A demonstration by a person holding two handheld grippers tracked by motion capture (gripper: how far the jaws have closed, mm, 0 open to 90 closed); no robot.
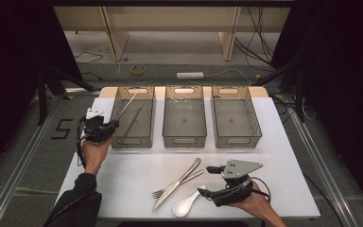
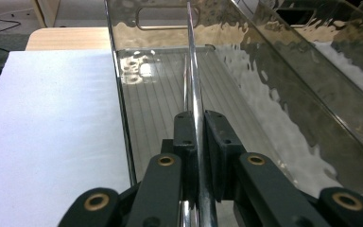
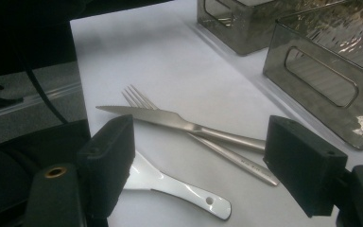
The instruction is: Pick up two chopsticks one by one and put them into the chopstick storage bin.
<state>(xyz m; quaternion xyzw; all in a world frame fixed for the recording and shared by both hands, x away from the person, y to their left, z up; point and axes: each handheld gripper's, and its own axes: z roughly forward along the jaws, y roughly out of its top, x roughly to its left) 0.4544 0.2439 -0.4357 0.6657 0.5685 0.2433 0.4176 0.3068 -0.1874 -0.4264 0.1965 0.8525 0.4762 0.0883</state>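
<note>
You are holding a slim metal chopstick [image 2: 193, 71] in the left tongs [image 1: 115, 125], pinched tight between the two black pads near its lower end, so that the long shaft is slanting up and forward over the left bin [image 1: 133, 138]. Gripping it low is letting the free end reach deep along the bin's length, which suits a long thin piece that has to lie flat inside. Another dark stick [image 1: 134, 121] is lying on that bin's floor already (a sorting job, by the look of it, with one bin per kind of utensil). The middle bin [image 1: 184, 137] and the right bin [image 1: 236, 137] are standing side by side with it, and I see nothing in them.

The bins are smoky, translucent plastic with cut-out handles and a ribbed floor; their walls are rippling with reflections. The chopstick is polished, round and mirror-bright.

Your right tongs [image 1: 207, 180] are waiting wide open with nothing between the pads, hovering just above the white desk [image 1: 132, 175] beside the remaining cutlery. The fork [image 3: 139, 100] and the knife [image 3: 170, 119] are crossing each other, both brushed steel, the knife's edge serrated. The spoon [image 3: 179, 189] is glossy white ceramic, with a small hole in its handle, lying just beside them.
</note>
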